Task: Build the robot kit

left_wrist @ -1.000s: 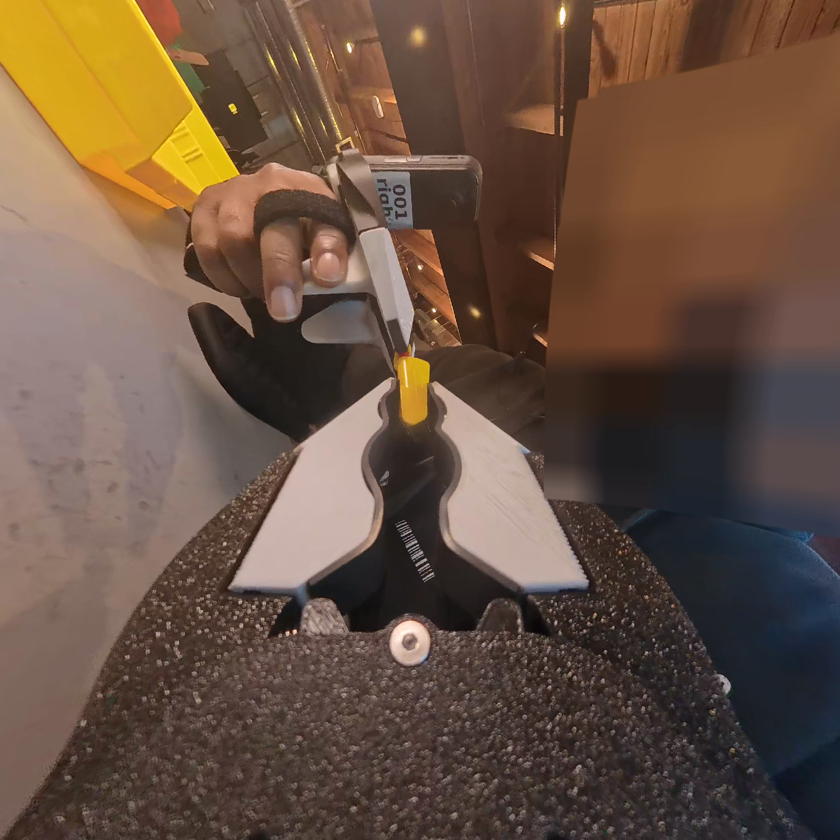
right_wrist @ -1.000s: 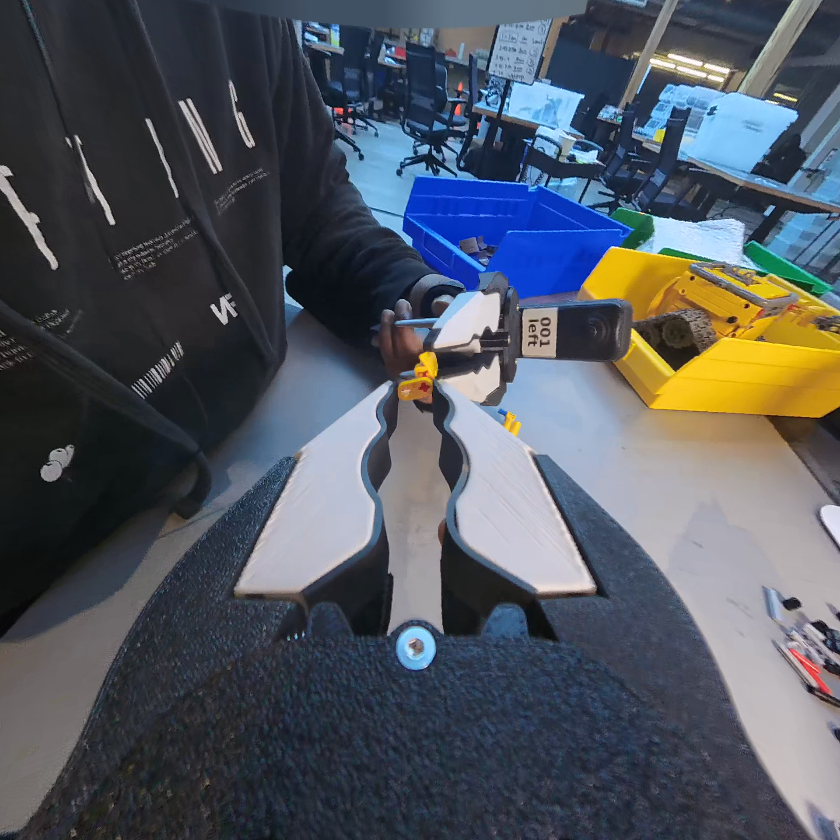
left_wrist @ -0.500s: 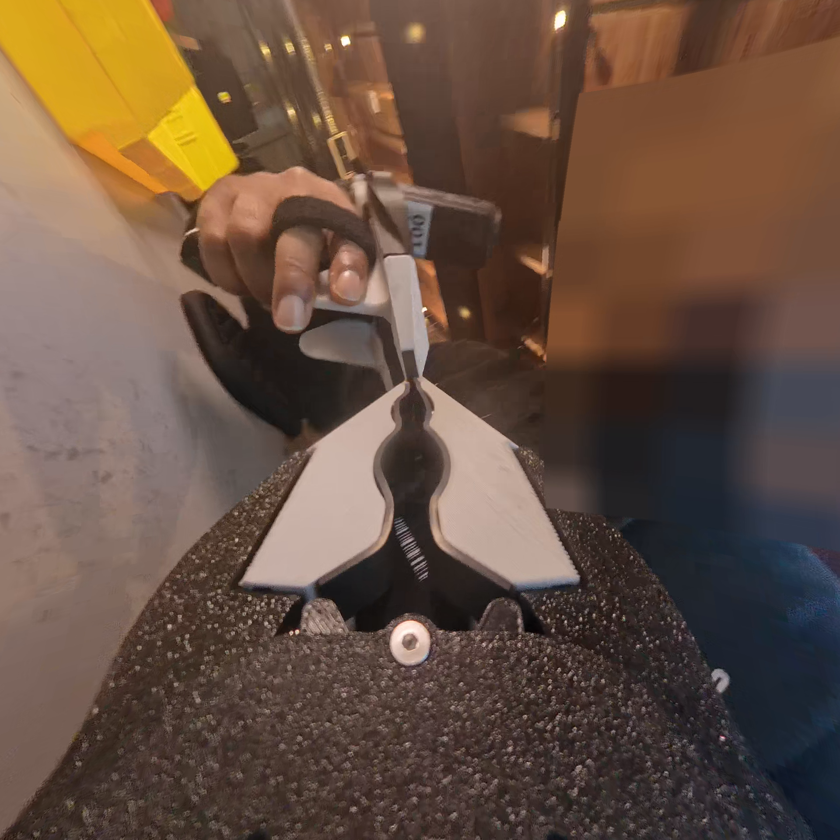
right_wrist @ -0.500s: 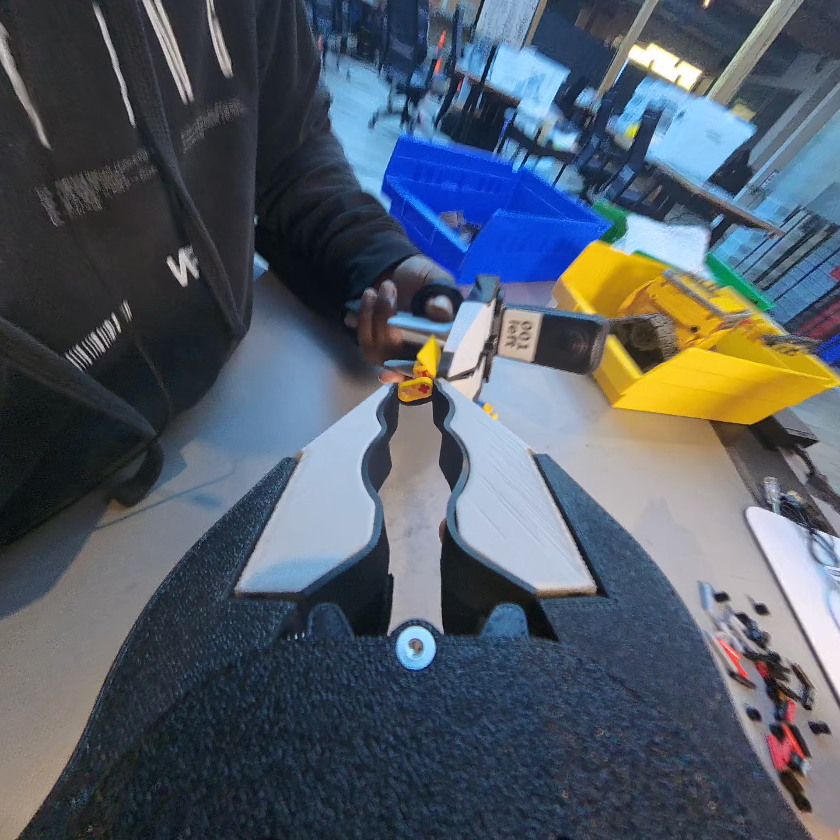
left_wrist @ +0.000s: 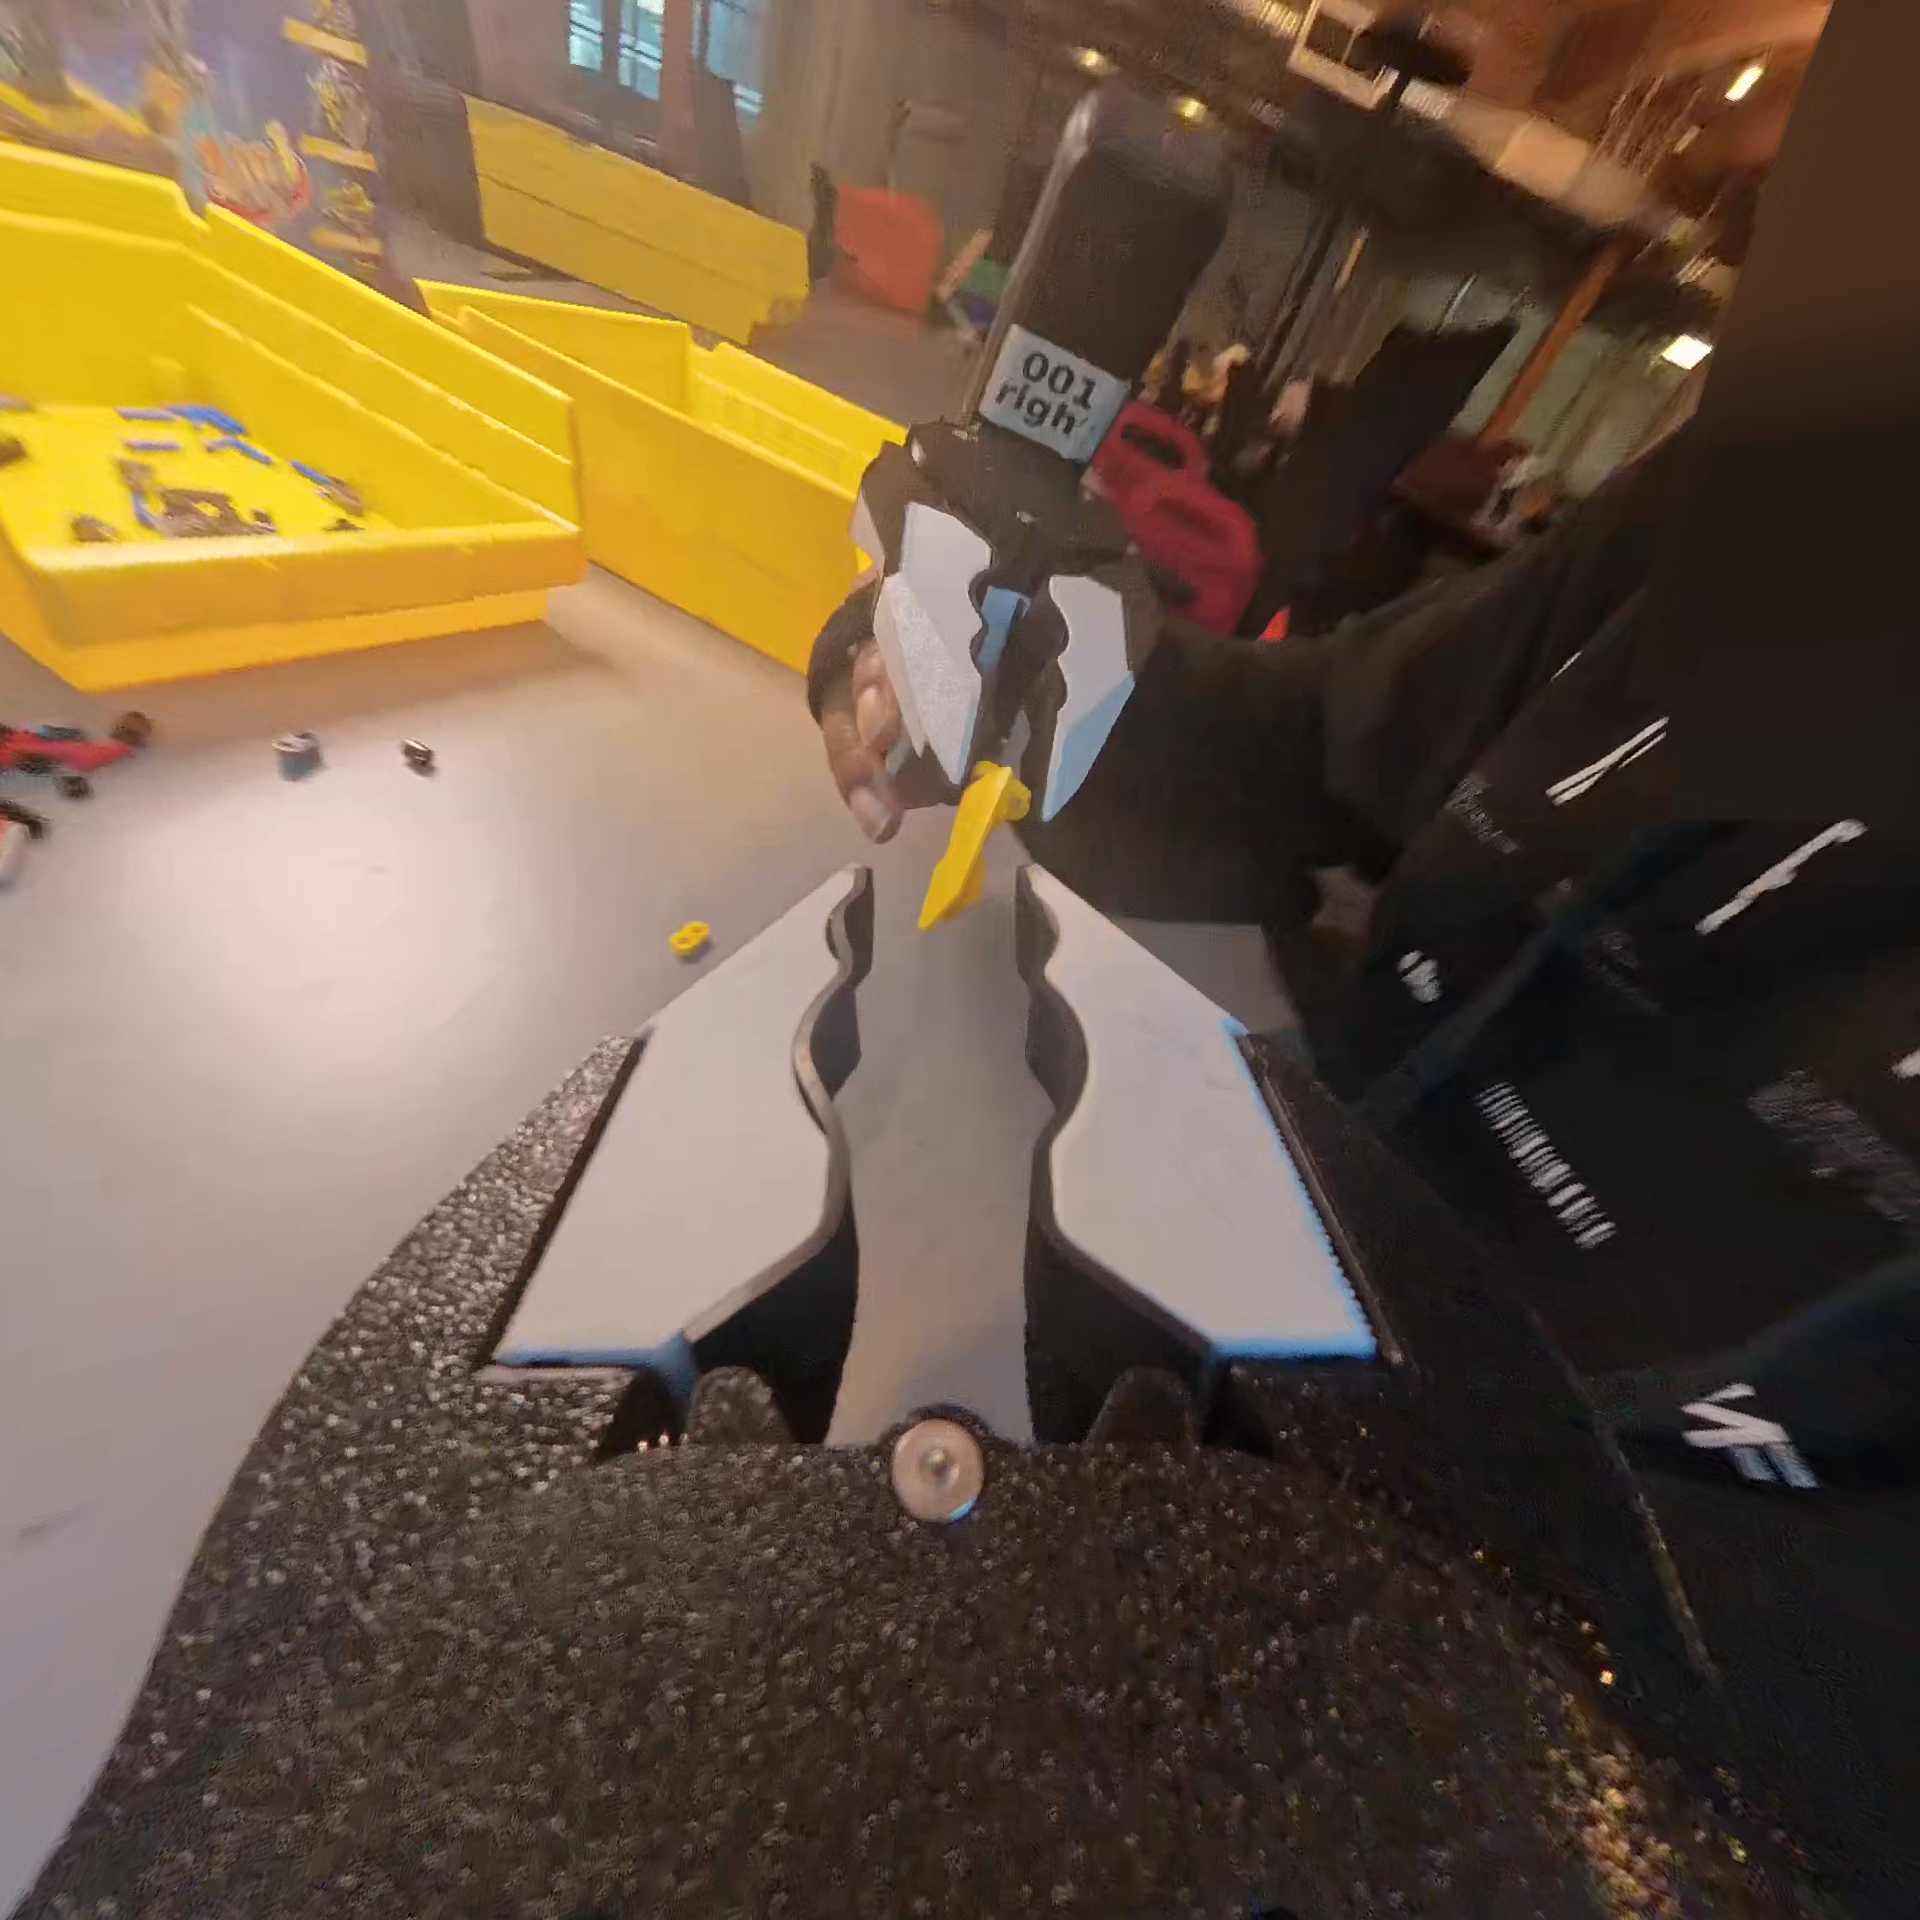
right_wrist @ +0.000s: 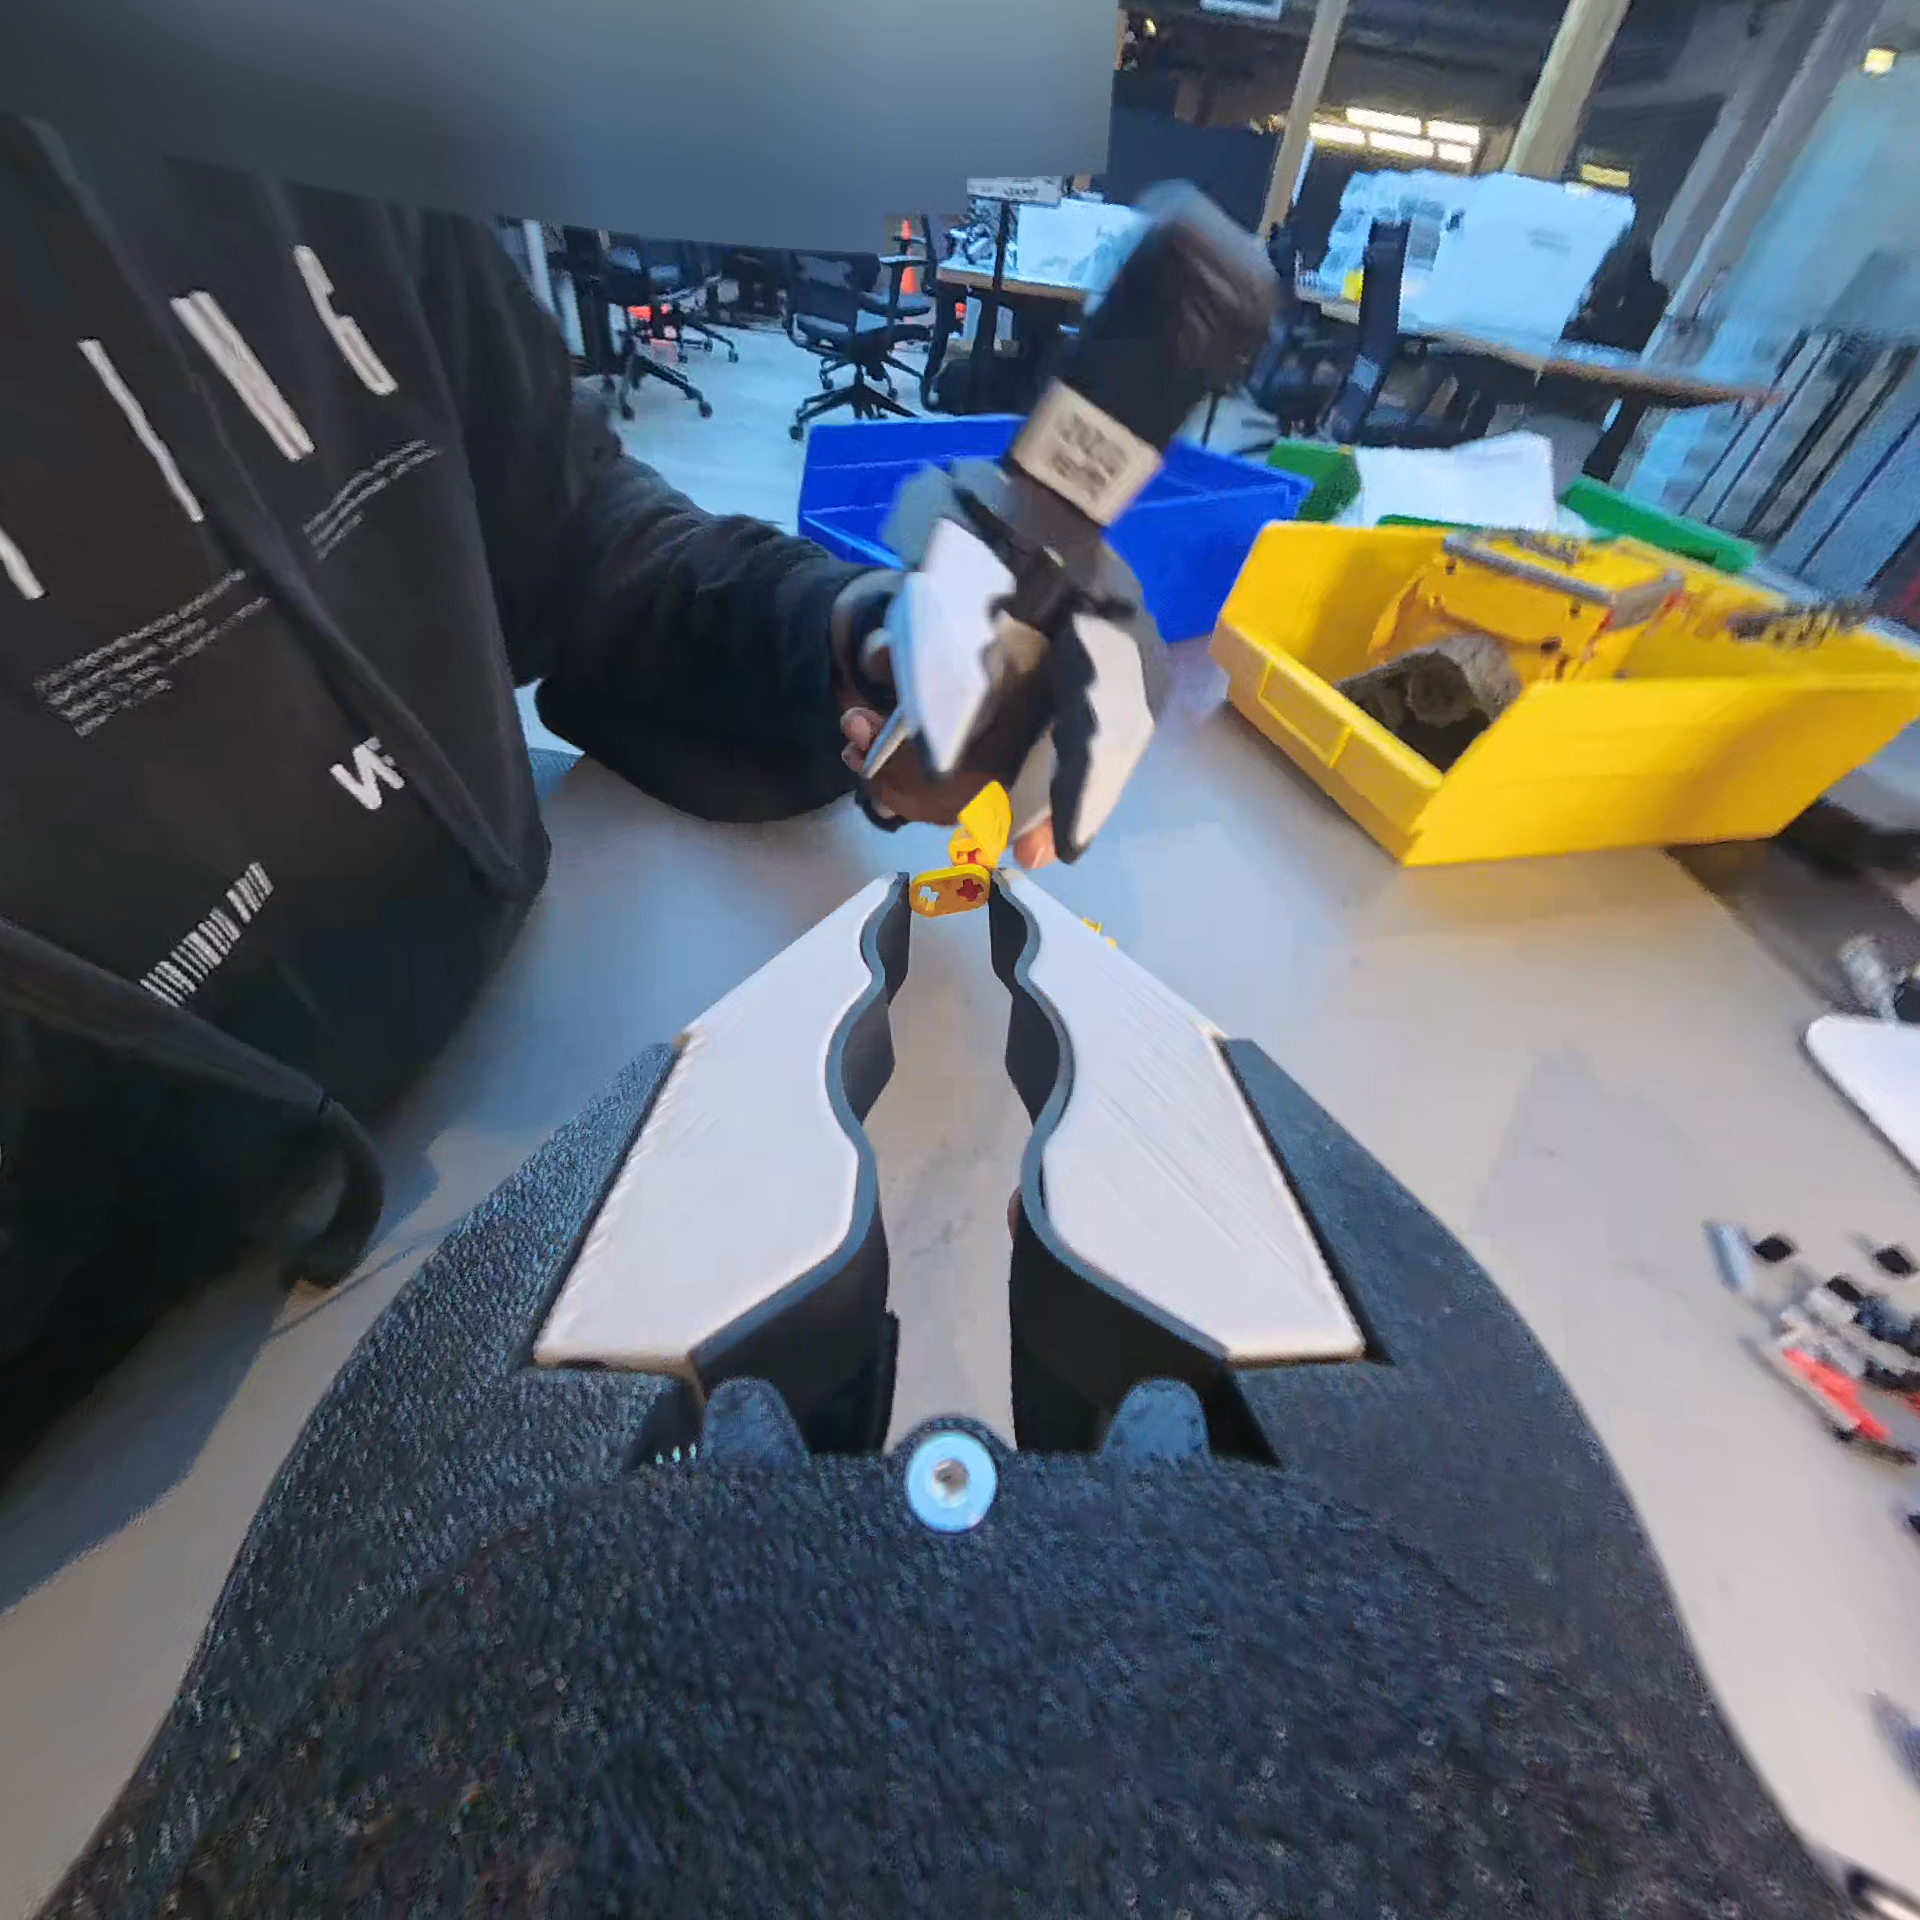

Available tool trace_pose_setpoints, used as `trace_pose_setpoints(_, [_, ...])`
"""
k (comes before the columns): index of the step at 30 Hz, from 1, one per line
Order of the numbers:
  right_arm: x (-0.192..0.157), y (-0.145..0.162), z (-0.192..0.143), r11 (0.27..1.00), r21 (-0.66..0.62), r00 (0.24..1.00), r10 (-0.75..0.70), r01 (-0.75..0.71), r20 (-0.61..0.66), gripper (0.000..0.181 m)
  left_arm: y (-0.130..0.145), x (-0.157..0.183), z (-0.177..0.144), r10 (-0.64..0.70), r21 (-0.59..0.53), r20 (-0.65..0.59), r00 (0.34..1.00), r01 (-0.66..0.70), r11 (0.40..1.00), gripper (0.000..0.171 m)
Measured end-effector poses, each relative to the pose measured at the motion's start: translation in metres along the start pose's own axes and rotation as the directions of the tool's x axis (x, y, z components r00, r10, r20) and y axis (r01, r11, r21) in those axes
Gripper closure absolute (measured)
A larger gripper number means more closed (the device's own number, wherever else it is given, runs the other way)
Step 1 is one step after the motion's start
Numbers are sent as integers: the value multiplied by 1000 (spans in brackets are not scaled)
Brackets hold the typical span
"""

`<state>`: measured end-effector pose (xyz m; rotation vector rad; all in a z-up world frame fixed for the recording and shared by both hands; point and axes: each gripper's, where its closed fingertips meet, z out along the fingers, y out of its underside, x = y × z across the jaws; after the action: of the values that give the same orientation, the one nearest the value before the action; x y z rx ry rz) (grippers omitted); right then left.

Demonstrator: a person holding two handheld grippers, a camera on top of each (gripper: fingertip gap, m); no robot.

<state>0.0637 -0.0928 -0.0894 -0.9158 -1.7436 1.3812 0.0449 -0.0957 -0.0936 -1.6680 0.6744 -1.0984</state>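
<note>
My right gripper (right_wrist: 948, 891) is shut on a small yellow toy-brick piece (right_wrist: 951, 891) with a red cross pin, held just above the grey table (right_wrist: 1455, 1039). The piece's long yellow blade (left_wrist: 966, 847) hangs from the right gripper (left_wrist: 1006, 792) in the left wrist view. My left gripper (left_wrist: 940, 888) is open and empty, its tips on either side of the blade's lower end without touching it. In the right wrist view the left gripper (right_wrist: 1003, 805) stands open just behind the piece.
Yellow bins (left_wrist: 312, 582) (right_wrist: 1558, 790) and a blue bin (right_wrist: 1195, 520) stand at the back of the table. A small yellow part (left_wrist: 689, 937) and loose parts (right_wrist: 1839, 1340) (left_wrist: 52, 748) lie on it. The person's black-sleeved torso (right_wrist: 260, 623) borders one side. Left and right tips are no more than a few centimetres apart.
My left gripper was shut on the yellow piece one second ago; now it is open and has swung round. My right gripper still holds the piece.
</note>
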Motion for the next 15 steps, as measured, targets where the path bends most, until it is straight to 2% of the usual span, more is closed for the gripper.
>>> trace_pose_setpoints(3, [2,9,5,995,-22,995,102,-101,22,166,8,-4,6,203,-91,122,971,-193,977,161])
trace_pose_setpoints(6, [-1,12,11,985,-28,984,174,-173,49,166,19,-3,12,268,-164,133,954,-245,955,165])
trace_pose_setpoints(15, [-5,25,16,977,-125,983,177,-171,40,166,31,-4,12,133,-186,81,988,-116,976,166])
